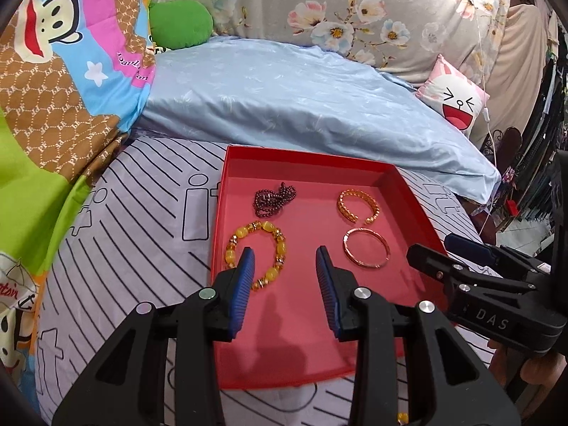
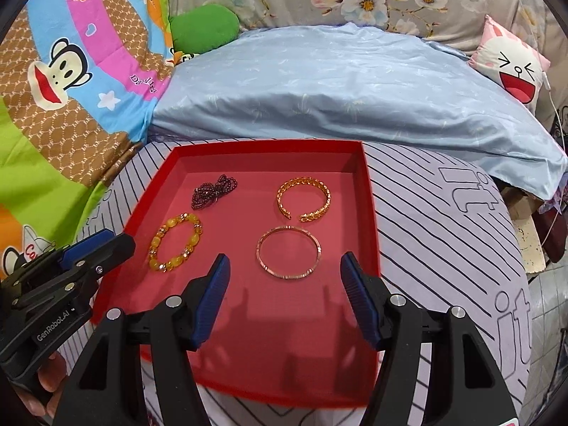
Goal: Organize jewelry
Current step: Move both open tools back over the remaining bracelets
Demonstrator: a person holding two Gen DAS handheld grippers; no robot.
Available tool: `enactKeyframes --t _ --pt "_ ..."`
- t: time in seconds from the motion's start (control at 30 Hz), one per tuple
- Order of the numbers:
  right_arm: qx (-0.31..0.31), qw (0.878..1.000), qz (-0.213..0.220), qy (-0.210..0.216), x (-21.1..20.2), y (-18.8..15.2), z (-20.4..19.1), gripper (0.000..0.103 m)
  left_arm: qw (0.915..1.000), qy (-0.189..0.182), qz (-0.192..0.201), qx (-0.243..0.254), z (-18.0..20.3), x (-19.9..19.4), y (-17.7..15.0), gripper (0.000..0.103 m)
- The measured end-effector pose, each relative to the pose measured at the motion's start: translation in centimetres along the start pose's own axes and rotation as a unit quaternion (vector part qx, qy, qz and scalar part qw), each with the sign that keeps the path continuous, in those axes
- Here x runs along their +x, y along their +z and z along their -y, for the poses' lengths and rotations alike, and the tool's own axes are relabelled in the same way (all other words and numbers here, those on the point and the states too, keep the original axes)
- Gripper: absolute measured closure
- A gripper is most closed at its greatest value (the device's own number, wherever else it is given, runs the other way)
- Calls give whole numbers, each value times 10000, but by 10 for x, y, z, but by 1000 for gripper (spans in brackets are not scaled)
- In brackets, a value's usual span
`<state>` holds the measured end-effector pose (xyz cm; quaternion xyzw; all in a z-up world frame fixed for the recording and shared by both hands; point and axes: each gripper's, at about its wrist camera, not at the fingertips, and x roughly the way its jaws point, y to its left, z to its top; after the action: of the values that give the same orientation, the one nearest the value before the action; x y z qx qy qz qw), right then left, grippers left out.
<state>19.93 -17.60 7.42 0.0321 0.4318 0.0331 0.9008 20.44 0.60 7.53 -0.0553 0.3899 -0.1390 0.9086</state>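
Observation:
A red tray (image 1: pixel 220 213) (image 2: pixel 369 213) lies on the striped bedsheet. In it lie a yellow bead bracelet (image 1: pixel 280 245) (image 2: pixel 175 241), a dark bead necklace (image 1: pixel 273 195) (image 2: pixel 213 190), a gold open cuff (image 1: pixel 358 206) (image 2: pixel 303 198) and a thin rose-gold bangle (image 1: pixel 367 248) (image 2: pixel 288 251). My left gripper (image 1: pixel 285 259) (image 2: pixel 96 245) is open and empty, above the tray's front, its left finger over the yellow bracelet. My right gripper (image 2: pixel 285 266) (image 1: pixel 436 248) is open and empty, just in front of the bangle.
A light blue quilt (image 1: pixel 284 92) lies behind the tray. A cartoon monkey blanket (image 1: pixel 53 88) is at the left, a green cushion (image 1: pixel 179 23) and a pink rabbit pillow (image 1: pixel 454 101) at the back. The bed's edge drops off at the right (image 2: pixel 532 248).

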Motion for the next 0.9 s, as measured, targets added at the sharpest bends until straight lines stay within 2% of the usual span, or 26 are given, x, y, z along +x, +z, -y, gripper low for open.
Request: enactKeyframes --t 0.17,0.4,0.9 --pt "-15 9999 114 -3 -29 -19 -2 41 10000 59 71 29 5 -26 -16 69" --pt "-62 9999 138 -12 -63 -62 -5 41 9999 99 12 26 1 -55 -49 69" --pt "-83 9996 -249 -65 -77 -145 -13 41 9977 391 -534 -109 -18 -69 -137 69"
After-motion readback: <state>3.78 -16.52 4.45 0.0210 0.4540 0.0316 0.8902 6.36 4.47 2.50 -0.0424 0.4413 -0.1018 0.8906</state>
